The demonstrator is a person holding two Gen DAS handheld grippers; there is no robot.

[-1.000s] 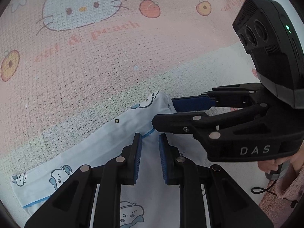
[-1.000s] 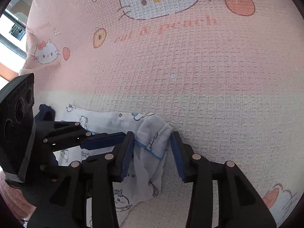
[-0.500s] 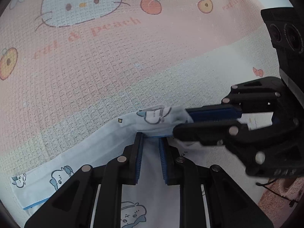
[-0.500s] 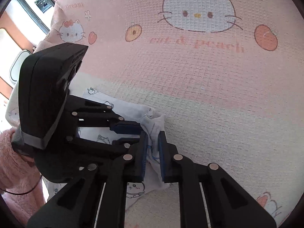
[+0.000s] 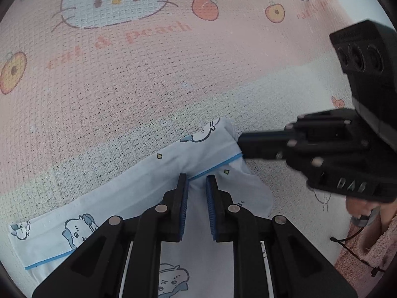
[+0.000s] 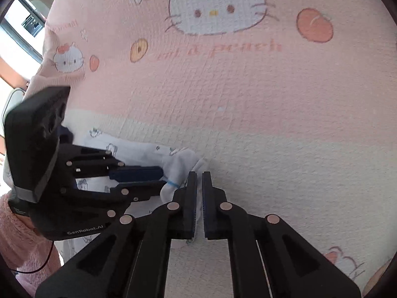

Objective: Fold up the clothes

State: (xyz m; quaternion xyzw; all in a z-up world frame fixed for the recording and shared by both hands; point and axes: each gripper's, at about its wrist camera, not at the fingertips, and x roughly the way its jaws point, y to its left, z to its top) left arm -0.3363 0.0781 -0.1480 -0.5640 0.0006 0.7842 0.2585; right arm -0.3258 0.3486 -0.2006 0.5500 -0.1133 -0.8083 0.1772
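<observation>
White garment point(image 6: 178, 164) newly in right tongs point(image 6: 199, 175)

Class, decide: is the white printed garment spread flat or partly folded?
Partly folded. The white printed garment has a corner doubled over itself, its blue hem crossing the top layer; its near part is hidden from view.

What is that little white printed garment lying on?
The white garment lies on a pink cat-and-peach waffle blanket. Both grippers, left and right, pinch its cloth. What lies beneath the blanket is covered.
</observation>
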